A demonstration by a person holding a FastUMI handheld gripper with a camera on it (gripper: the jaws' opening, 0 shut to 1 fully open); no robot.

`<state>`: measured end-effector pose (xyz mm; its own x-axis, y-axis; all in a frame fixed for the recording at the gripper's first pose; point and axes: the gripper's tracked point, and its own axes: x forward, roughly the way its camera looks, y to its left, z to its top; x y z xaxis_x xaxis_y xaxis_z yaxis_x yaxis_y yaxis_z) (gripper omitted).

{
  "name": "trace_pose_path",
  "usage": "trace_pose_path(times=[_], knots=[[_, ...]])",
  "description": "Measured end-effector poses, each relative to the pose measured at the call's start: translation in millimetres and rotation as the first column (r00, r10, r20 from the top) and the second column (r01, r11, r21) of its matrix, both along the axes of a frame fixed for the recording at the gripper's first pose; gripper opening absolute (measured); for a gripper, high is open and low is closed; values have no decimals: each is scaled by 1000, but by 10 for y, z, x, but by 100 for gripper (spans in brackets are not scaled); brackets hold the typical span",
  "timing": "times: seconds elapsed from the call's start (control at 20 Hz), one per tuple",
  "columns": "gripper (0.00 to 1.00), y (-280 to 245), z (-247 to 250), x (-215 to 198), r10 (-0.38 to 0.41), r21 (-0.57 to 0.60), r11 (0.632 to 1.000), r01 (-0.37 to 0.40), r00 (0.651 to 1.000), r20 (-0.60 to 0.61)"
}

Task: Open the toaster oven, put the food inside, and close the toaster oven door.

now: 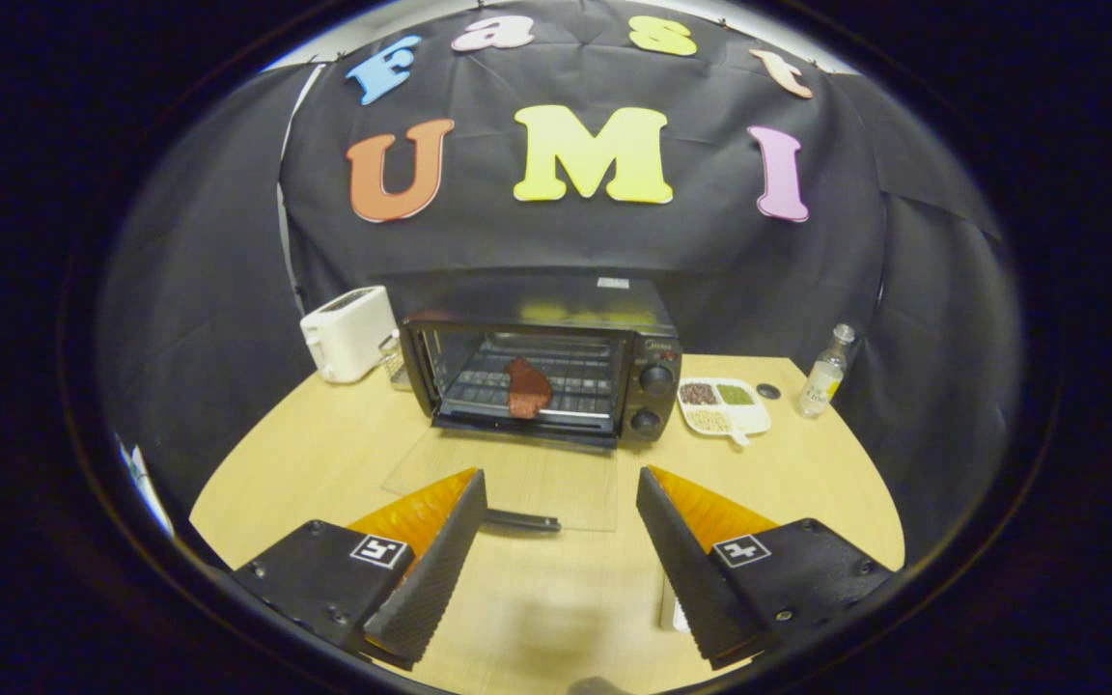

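A black toaster oven (556,362) stands at the back of the wooden table (807,483). Its glass door (508,473) lies folded down flat toward me, with its dark handle (520,521) at the near edge. A reddish-brown piece of food (527,388) rests on the wire rack inside the oven. My gripper (561,497) is open and holds nothing. Its black fingers (440,550) with orange backs are spread wide, well short of the oven. The door handle sits just beside the left fingertip.
A white toaster (348,333) stands left of the oven. To the oven's right lie a white divided dish (725,405) of grains, a small dark cap (767,391) and a small clear bottle (824,375). A white object (672,608) peeks out beside the right finger.
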<state>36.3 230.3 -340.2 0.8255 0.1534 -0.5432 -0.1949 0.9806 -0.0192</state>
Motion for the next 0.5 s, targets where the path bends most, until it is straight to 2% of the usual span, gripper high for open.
trace_pose_path(times=[0.25, 0.5], knots=[[100, 9, -606, -274, 27, 11, 1000, -26, 993, -113], [100, 168, -1061, -295, 61, 36, 998, -55, 980, -190]])
